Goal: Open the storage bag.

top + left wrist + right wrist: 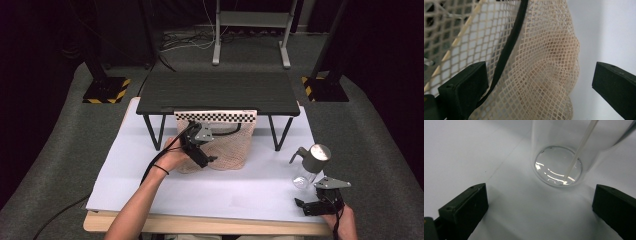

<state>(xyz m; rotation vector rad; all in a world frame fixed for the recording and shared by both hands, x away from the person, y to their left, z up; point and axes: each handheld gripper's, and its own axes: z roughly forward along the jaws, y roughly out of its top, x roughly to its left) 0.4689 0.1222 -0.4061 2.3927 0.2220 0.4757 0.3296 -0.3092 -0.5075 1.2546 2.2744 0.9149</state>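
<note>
Reach step: my left hand-held gripper (200, 145) gapes wide around the mesh bag (544, 70); next I pinch it. Right hand-held gripper (312, 204) wide, glass bottle (311, 165) ahead.

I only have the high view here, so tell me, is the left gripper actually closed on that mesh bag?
Observer: No. In the left gripper view the left gripper is open, with a fold of the mesh bag between its jaws.
Operator: And the right one by the bottle?
Observer: The right gripper is open too, short of the clear bottle.
Operator: Anything inside that bottle?
Observer: A thin white tube runs down to its base.
</note>
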